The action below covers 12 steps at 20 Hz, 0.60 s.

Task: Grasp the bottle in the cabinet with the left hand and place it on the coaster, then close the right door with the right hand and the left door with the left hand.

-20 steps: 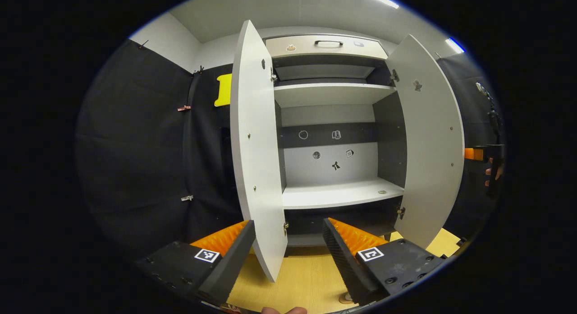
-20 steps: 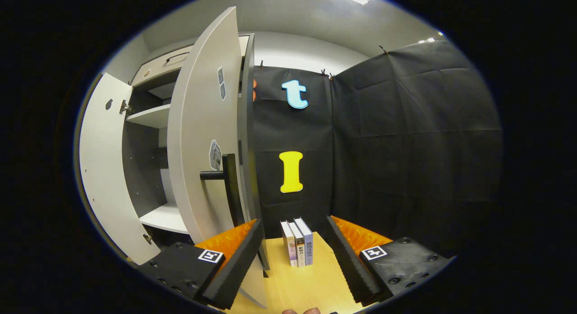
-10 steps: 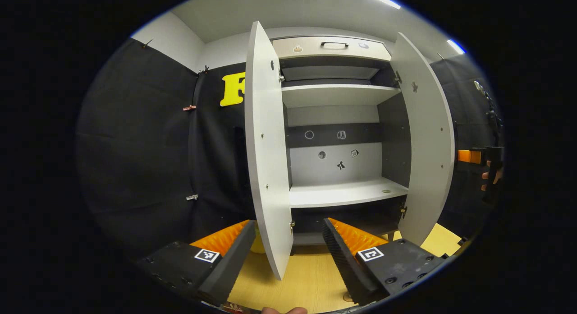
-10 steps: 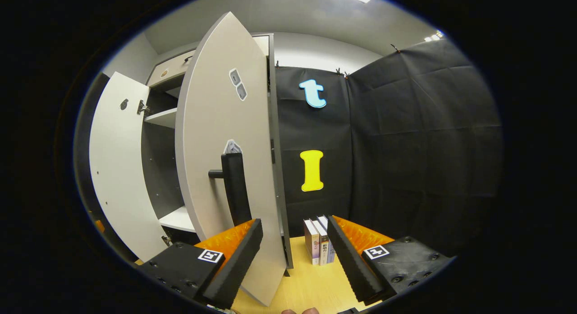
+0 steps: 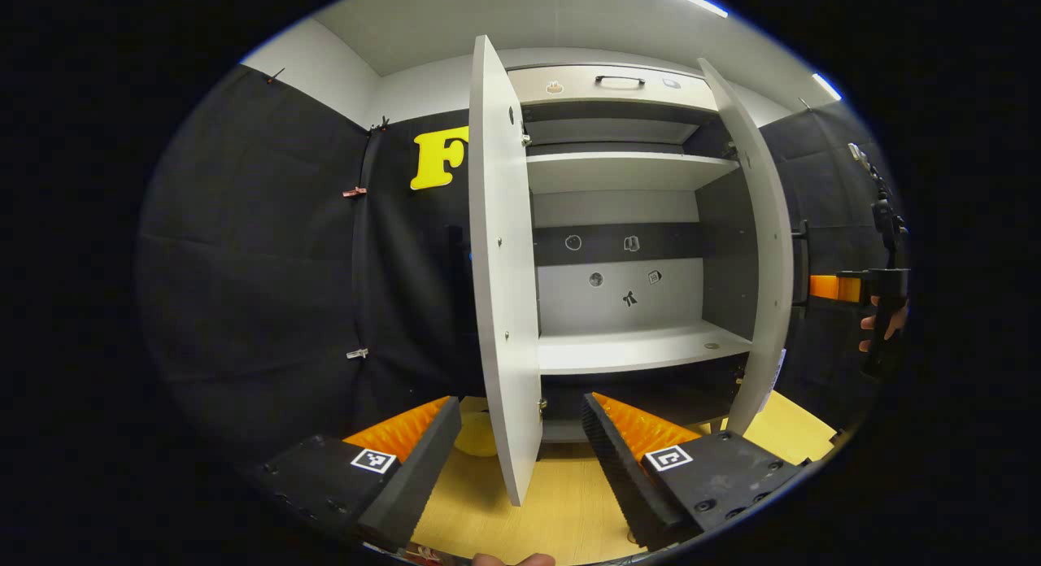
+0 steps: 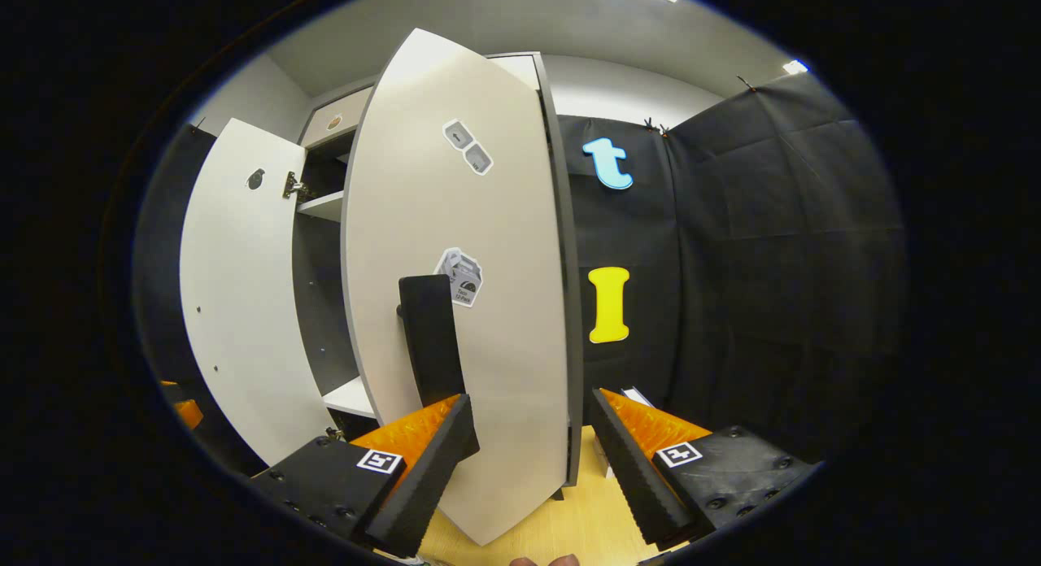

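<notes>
The cabinet (image 5: 618, 224) is standing on the light wooden tabletop (image 5: 561, 509) with its shelves showing bare in the left gripper view, small stickers dotting its back panel and a drawer with a dark handle (image 5: 618, 80) sitting along the top. Its left door (image 5: 500, 265) is standing edge-on to that camera, swung well out, while the right door (image 5: 760, 257) is angling inward, partly covering the opening. The right gripper view is facing that right door's (image 6: 488, 306) outer face, where a dark handle (image 6: 431, 338) and a few stickers are showing, and the left door's (image 6: 240, 289) inner face is lying beyond it.

The left gripper (image 5: 520, 460) is hanging in front of the cabinet with its jaws spread wide, the left door's lower edge sitting between them, touching neither. The right gripper (image 6: 529, 460) is also holding its jaws wide, astride the right door's lower edge; whether either finger is touching the panel I cannot tell. In the left gripper view the right gripper (image 5: 846, 288) is showing far off by the right door's handle, a hand (image 5: 882, 326) wrapping its grip.

A pale yellow round thing (image 5: 476, 444), possibly the coaster, is lying on the tabletop beside the left door. Where the bottle is, I cannot tell.
</notes>
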Available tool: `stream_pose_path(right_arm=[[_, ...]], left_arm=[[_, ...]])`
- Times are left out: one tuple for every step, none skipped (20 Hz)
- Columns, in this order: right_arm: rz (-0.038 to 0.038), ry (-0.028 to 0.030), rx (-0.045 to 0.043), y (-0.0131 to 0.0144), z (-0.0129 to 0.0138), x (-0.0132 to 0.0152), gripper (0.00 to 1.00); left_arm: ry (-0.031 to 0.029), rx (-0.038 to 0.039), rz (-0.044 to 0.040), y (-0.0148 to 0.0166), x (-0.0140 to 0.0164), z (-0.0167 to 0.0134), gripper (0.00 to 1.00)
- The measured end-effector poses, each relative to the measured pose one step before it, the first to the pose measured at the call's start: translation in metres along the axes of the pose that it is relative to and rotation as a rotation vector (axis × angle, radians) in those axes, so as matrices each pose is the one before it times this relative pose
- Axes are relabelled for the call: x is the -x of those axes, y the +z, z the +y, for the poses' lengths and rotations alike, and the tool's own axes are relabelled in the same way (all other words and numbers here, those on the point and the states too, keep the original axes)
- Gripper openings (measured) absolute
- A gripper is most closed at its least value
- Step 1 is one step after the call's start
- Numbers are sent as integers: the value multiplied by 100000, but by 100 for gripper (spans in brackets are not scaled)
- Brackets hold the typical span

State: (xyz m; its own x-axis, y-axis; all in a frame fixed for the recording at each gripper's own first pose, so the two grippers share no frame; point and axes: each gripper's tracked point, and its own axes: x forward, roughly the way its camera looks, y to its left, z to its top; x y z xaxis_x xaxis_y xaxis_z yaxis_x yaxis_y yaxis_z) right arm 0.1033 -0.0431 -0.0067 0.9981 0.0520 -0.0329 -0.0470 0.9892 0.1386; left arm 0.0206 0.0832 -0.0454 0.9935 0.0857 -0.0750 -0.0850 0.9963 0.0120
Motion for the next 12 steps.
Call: stream_pose_path(right_arm=[[420, 1407, -825, -255, 816, -260, 97], [321, 1181, -882, -207, 794, -253, 97], [398, 1218, -472, -195, 782, -260, 97], [327, 861, 127, -227, 409, -124, 97], [43, 912, 484, -104, 355, -22, 97], [55, 458, 630, -98, 315, 8, 98], [-41, 530, 476, -47, 264, 59, 98], [111, 464, 150, -3, 287, -75, 97], [-104, -20, 11, 56, 133, -42, 98], [-117, -51, -89, 54, 107, -130, 98], [-98, -177, 167, 7, -25, 5, 98], [-138, -332, 369, 66, -104, 106, 98]], left_arm=[[168, -142, 105, -52, 19, 218, 95], [302, -129, 69, 45, 123, 277, 95], [418, -180, 3, 29, -116, 380, 95], [454, -109, -2, 26, -27, 379, 95], [594, 90, -101, -27, -72, 421, 95], [342, 283, 12, 83, -127, 361, 95], [393, 309, -52, -12, -64, 275, 95], [338, 262, -167, 119, -67, 347, 95], [365, 201, -228, 114, -113, 358, 95], [304, 52, -398, 209, -289, 410, 95], [633, -162, -503, 204, -307, 548, 95], [860, -239, -638, 357, -375, 680, 95]])
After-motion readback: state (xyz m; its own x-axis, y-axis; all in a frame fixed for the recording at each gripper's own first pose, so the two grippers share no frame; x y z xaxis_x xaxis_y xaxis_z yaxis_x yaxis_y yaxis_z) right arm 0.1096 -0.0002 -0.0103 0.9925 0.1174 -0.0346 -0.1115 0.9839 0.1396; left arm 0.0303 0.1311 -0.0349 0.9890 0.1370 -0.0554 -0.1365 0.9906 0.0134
